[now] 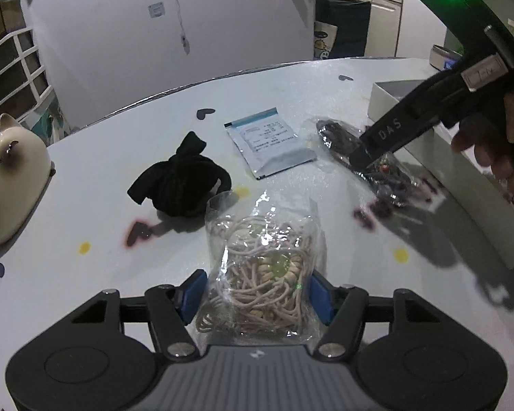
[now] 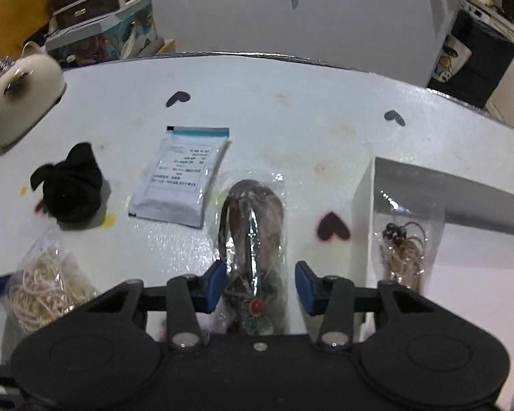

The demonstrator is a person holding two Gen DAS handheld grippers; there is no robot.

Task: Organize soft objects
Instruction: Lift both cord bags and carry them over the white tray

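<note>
A clear bag of beige cords (image 1: 264,274) sits between the blue pads of my left gripper (image 1: 257,296), which is shut on it just above the white table (image 1: 85,291). In the right wrist view the same bag (image 2: 44,294) shows at the lower left. A clear bag of dark brown cords (image 2: 253,233) lies on the table between the pads of my right gripper (image 2: 260,286). The left pad touches it and the right pad stands slightly off, so the gripper is open. In the left wrist view the right gripper (image 1: 359,161) reaches down onto that bag (image 1: 339,137).
A black knitted bundle (image 2: 72,191) and a white sachet (image 2: 181,178) lie on the table beyond the bags. A white box (image 2: 366,212) on the right holds another bag of cords (image 2: 404,250). A ceramic cat (image 2: 24,92) stands at the far left.
</note>
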